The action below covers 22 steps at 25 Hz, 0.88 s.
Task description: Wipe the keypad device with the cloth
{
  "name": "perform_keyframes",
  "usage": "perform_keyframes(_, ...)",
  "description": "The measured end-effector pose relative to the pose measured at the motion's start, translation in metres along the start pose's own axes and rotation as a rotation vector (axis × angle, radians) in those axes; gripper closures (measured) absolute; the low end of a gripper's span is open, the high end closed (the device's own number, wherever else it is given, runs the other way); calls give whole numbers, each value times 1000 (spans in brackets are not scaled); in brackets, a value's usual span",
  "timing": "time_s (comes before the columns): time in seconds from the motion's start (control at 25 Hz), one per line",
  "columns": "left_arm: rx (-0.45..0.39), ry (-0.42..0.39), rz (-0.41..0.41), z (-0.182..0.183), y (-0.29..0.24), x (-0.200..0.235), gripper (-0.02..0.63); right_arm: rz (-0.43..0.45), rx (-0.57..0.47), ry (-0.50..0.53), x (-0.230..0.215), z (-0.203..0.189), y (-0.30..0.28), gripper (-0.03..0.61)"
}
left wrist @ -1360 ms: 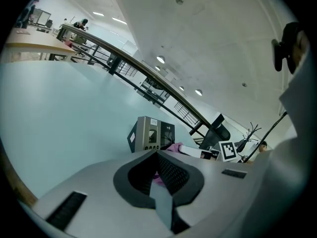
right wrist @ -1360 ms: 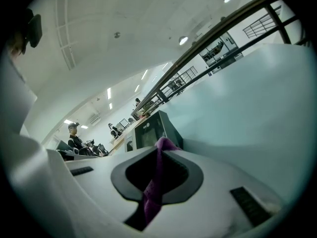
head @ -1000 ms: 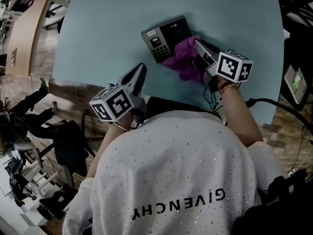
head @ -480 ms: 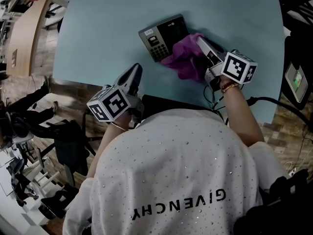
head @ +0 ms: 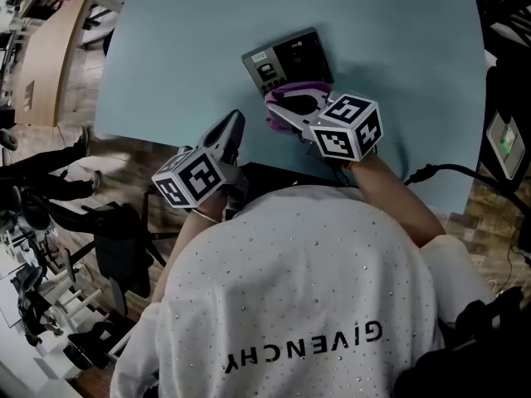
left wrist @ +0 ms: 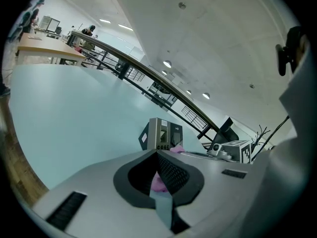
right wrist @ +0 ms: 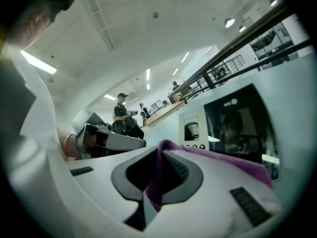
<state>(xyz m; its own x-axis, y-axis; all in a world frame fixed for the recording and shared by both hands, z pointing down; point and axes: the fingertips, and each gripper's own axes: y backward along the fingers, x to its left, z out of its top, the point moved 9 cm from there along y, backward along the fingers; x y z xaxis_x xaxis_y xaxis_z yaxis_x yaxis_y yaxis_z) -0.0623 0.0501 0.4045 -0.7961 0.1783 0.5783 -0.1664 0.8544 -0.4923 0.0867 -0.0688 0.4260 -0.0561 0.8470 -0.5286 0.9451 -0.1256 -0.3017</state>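
The right gripper (head: 286, 110) is clamped on a fold of the purple microfibre cloth (head: 286, 90), which is pinched between its dark pads and trails over one jaw in the right gripper view. It sits at the near edge of the dark rectangular keypad device with a small screen and a button block (head: 286, 56), which lies flat on the pale blue-green tabletop (head: 182, 48). The left gripper (head: 232, 127) has its jaws closed on nothing and hovers at the table's near edge, well apart from the device. Nothing braces the device, so a firm stroke may push or spin it across the smooth top. The cloth is held only by a fold and could pull free. Because it is bunched near the tips, a hard jaw could scrape the glossy panel. In the head view the right gripper covers the device's near edge, so I cannot tell whether the cloth is touching it. The button legends are too small to read.
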Motion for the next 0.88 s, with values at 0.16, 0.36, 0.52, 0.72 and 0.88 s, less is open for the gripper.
perform_keyframes(0.16, 0, 8, 3, -4, 5, -1, 618, -9, 43, -18, -4, -4, -12, 560)
perform_keyframes(0.36, 6, 39, 21, -8, 12, 7, 618, -25, 56, -94, -11, -4, -19, 560)
perform_keyframes(0.52, 12, 46, 30, -11, 12, 12, 618, -21, 60, -118, -17, -5, -17, 560)
perform_keyframes(0.72, 2, 50, 48, -9, 15, 19, 618, -48, 48, -157, -26, -6, -5, 560)
perform_keyframes(0.88, -1, 41, 51, -5, 15, 18, 618, -94, 5, -187, -36, -2, 9, 560)
